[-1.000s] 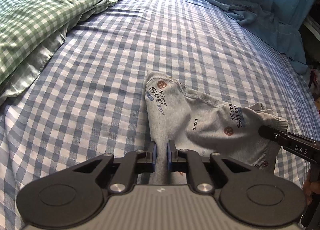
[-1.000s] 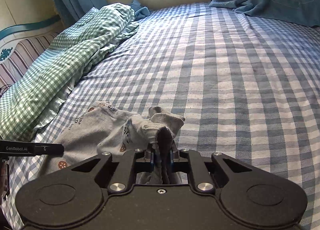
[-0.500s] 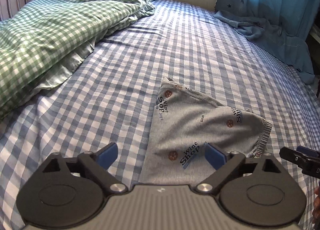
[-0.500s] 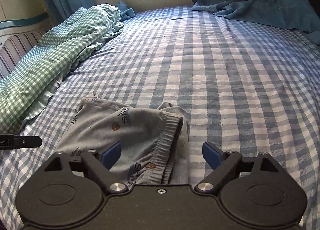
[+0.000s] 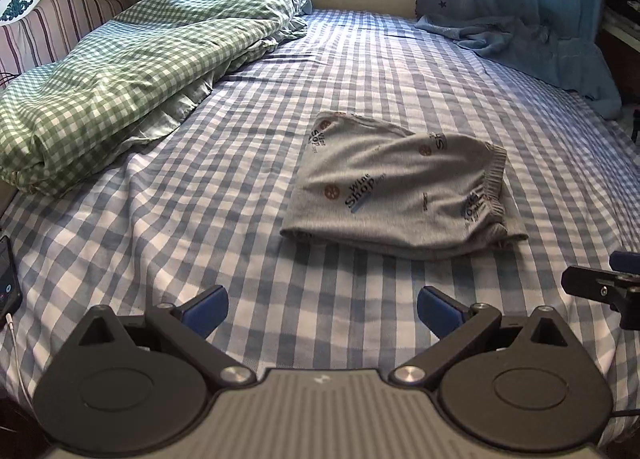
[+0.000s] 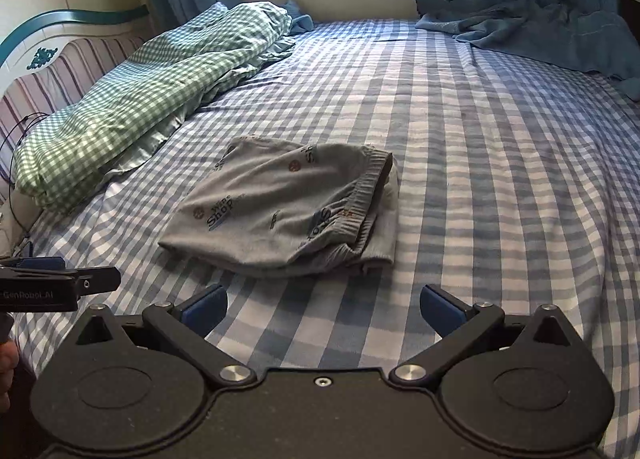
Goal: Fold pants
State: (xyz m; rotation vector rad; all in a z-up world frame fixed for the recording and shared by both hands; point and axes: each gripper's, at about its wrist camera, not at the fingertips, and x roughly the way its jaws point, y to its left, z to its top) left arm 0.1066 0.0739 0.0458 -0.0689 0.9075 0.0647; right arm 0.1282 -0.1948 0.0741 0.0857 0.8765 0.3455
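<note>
Both of my tools have let go and pulled back since a second ago, when each was pinched on the grey cloth; now the left hand-held gripper and the right hand-held gripper are spread wide, holding nothing, with bare checked sheet between their fingers. I see the pants lying as a folded grey bundle on the bed, ahead of both tools and apart from them. From the left wrist view the bundle sits forward and off to the right; from the right wrist view the pants sit forward and a little to the left, so it lies between my two hands, and I judge the right one slightly better lined up with it. Its long axis runs across my view, side to side, with the ribbed waistband at the right end, layers showing loosely there, and the tidier closed end at the left. I read the fold as near done; if I make another, I would take the right end over toward the left. That gaping waistband edge looks likeliest to slip open.
</note>
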